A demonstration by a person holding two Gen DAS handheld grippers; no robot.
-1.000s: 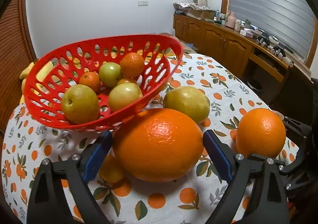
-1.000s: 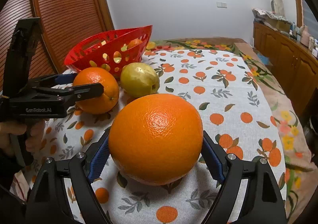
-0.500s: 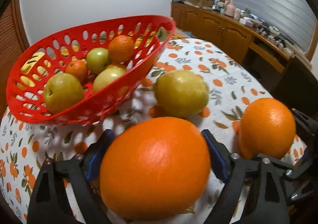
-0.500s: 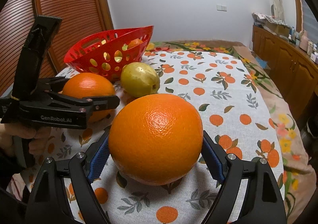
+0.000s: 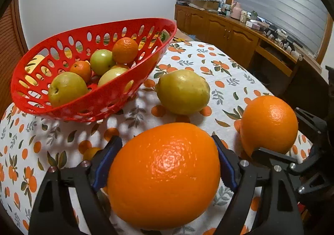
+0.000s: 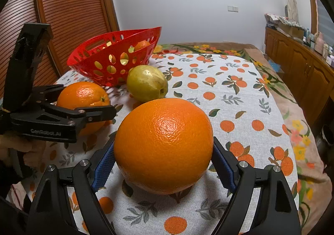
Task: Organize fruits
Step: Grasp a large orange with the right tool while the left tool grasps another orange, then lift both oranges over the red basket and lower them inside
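Left hand-held gripper [image 5: 167, 162] is pinching a big orange [image 5: 163, 176] between its blue pads, held up off the tabletop [image 5: 225, 72] just in front of the red basket [image 5: 94, 101]. The right hand-held gripper [image 6: 163, 161] is clamped on a second orange [image 6: 163, 144], which looks like it's resting on the orange-print cloth. A yellow-green pear [image 5: 183, 91] lies beside the basket, which already holds small oranges and green fruit.

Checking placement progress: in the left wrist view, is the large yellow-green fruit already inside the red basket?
No, the yellow-green fruit lies on the tablecloth beside the red basket.
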